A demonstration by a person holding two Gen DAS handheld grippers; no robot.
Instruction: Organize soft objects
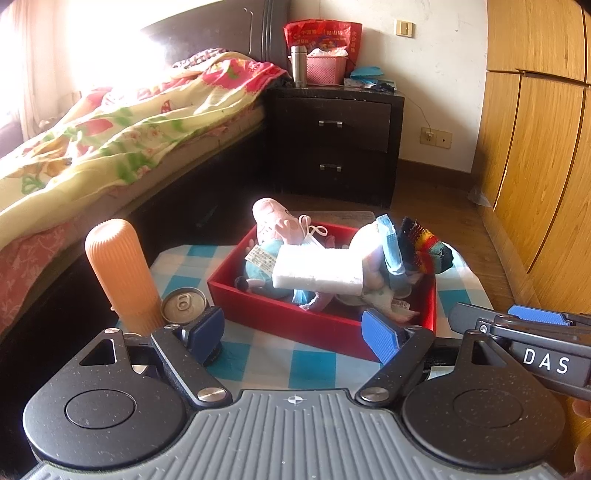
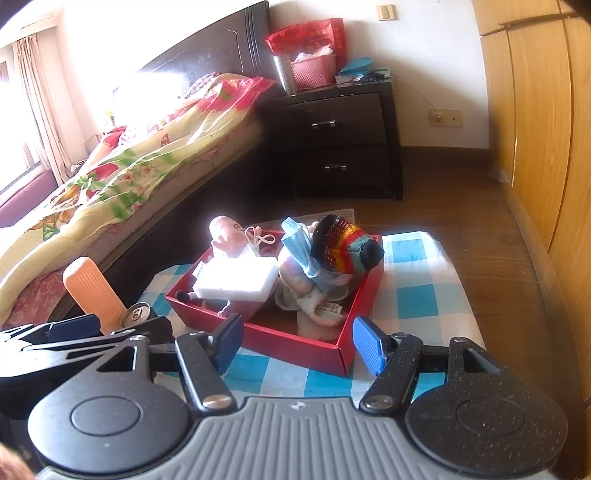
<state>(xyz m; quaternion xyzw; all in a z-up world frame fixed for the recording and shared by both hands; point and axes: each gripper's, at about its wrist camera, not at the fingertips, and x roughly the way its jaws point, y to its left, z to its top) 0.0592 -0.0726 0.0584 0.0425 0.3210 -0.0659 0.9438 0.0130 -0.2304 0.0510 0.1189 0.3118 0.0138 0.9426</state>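
A red box sits on a small table covered with a blue-and-white checked cloth, and the soft things are already piled inside it. A white sponge block lies across the top of the pile, resting on a pink and pale-blue plush toy at the left side of the box. At the right side a blue face mask hangs over another pale plush toy, and a striped knitted sock in red, yellow and green with a dark toe leans out over the far right edge. The left gripper hovers just before the near wall of the box with its jaws spread wide and nothing between them — both blue pads are clear of the box and its contents. The right gripper also hangs in front of the box, at its near corner, jaws parted and empty (it shows at the right edge of the left wrist view too, bearing white letters). Left of the box stand an orange ribbed bottle and, just beside it, a drink can seen from above. Behind the table runs a bed with a flowered quilt, and next to it a dark nightstand carrying a pink basket, a steel flask and a red bag. A wooden wardrobe fills the right side.
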